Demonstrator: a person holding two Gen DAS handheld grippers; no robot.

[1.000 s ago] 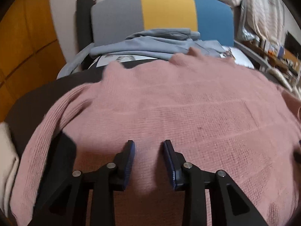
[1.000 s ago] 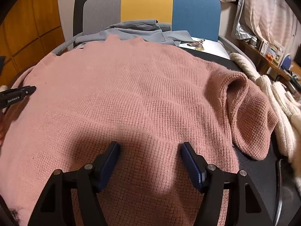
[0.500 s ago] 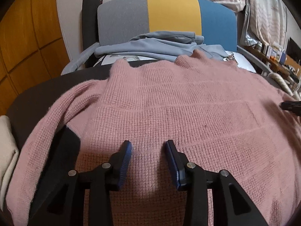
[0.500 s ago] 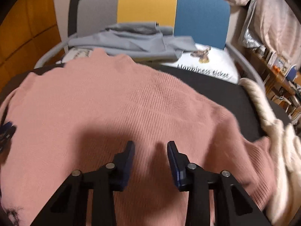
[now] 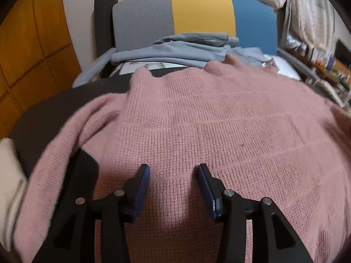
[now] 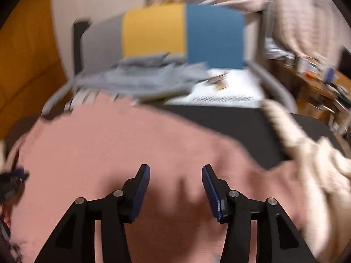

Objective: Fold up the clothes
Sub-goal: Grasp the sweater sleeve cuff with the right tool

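Observation:
A pink knit sweater [image 5: 208,120] lies spread flat on a dark table [image 5: 50,109]; its left sleeve [image 5: 72,135] runs down along the body. My left gripper [image 5: 173,173] is open and empty just above the sweater's near part. In the blurred right wrist view the sweater [image 6: 109,149] fills the lower left. My right gripper [image 6: 175,173] is open and empty over its right part. The left gripper's tip [image 6: 13,179] shows at the left edge.
A grey, yellow and blue chair [image 5: 197,22] stands behind the table with grey clothes [image 5: 175,48] and a white printed cloth [image 6: 228,92] piled on it. A cream knit garment [image 6: 318,164] lies at the table's right, another cream cloth [image 5: 8,175] at the left. Cluttered shelves [image 6: 318,81] stand far right.
My right gripper narrowed, then opened a little, and swung up and right; its view is now blurred. The folded-over right sleeve is out of its view. The left gripper barely moved.

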